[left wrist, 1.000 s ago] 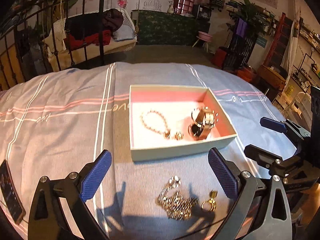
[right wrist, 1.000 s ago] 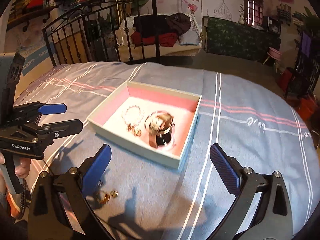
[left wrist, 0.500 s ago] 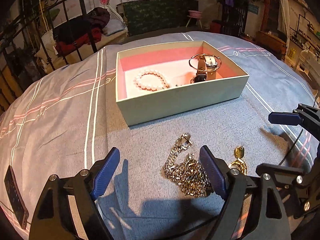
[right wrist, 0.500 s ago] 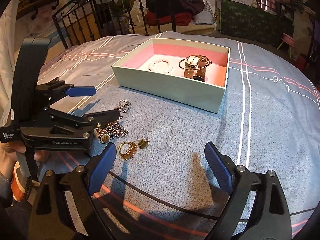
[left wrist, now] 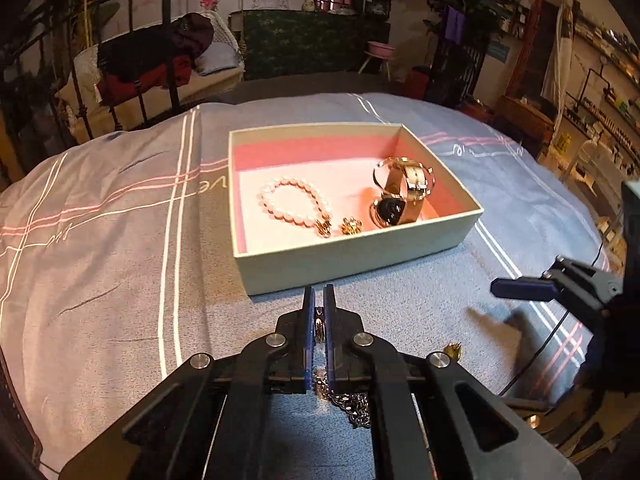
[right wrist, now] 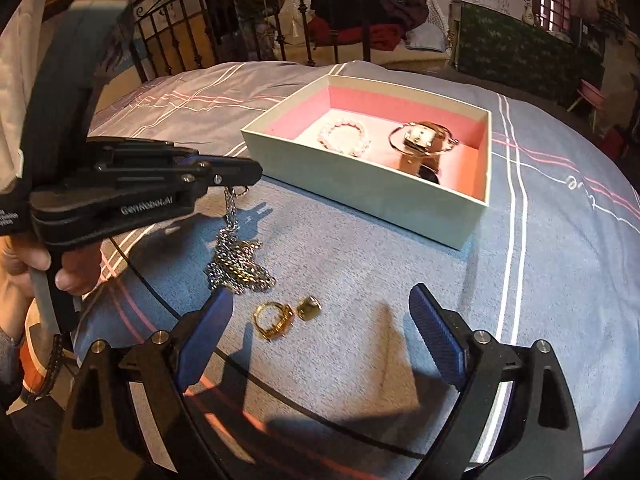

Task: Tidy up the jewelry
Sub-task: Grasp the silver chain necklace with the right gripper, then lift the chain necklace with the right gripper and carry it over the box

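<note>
A pale box with pink lining (left wrist: pixel 360 254) (right wrist: pixel 360 184) sits on the striped cloth. It holds a pearl bracelet (left wrist: pixel 294 204) (right wrist: pixel 344 138), a small gold piece (left wrist: pixel 351 225) and a gold watch with a bangle (left wrist: pixel 404 192) (right wrist: pixel 420 140). My left gripper (left wrist: pixel 319 300) (right wrist: pixel 240 172) is shut on a silver chain necklace (right wrist: pixel 236 256) (left wrist: pixel 352 404) and lifts one end while the rest lies heaped on the cloth. My right gripper (right wrist: pixel 320 320) is open and empty above a gold ring (right wrist: pixel 274 318) and a gold earring (right wrist: pixel 309 307).
The table is covered by a blue-grey cloth with white and pink stripes (left wrist: pixel 120 240). A black cable (right wrist: pixel 160 304) runs over the cloth near the ring. A metal bed frame (right wrist: pixel 240 20) and furniture stand behind the table.
My left gripper has closed on the chain necklace and raised its end off the cloth. My right gripper has come nearer the ring and earring and stays open.
</note>
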A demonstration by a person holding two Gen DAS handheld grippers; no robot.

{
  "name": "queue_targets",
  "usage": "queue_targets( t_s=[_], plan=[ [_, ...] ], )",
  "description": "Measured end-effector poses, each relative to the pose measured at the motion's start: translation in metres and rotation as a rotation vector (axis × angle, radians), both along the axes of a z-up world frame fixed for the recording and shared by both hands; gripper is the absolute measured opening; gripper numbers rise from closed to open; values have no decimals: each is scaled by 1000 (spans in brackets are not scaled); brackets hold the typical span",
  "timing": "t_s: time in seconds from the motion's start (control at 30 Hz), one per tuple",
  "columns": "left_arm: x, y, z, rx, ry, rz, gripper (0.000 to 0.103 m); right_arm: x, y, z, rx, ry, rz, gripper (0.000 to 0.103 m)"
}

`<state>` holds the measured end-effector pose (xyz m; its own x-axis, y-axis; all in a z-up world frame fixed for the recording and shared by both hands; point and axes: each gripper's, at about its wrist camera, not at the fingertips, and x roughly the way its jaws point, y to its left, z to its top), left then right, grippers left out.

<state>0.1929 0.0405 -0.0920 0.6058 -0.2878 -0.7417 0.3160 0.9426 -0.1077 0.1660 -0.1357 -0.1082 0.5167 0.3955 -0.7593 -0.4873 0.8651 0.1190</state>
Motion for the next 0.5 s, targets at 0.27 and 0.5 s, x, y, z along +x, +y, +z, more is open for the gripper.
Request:
queue_targets(
  t_s=[0.27, 0.5],
  plan=[
    [-24, 13, 63, -146, -94, 32, 2, 26, 61, -12, 103, 105, 151, 88],
    [-35, 18, 80, -127, -153, 62, 1, 19, 62, -7, 40, 49, 113, 20]
  ],
)
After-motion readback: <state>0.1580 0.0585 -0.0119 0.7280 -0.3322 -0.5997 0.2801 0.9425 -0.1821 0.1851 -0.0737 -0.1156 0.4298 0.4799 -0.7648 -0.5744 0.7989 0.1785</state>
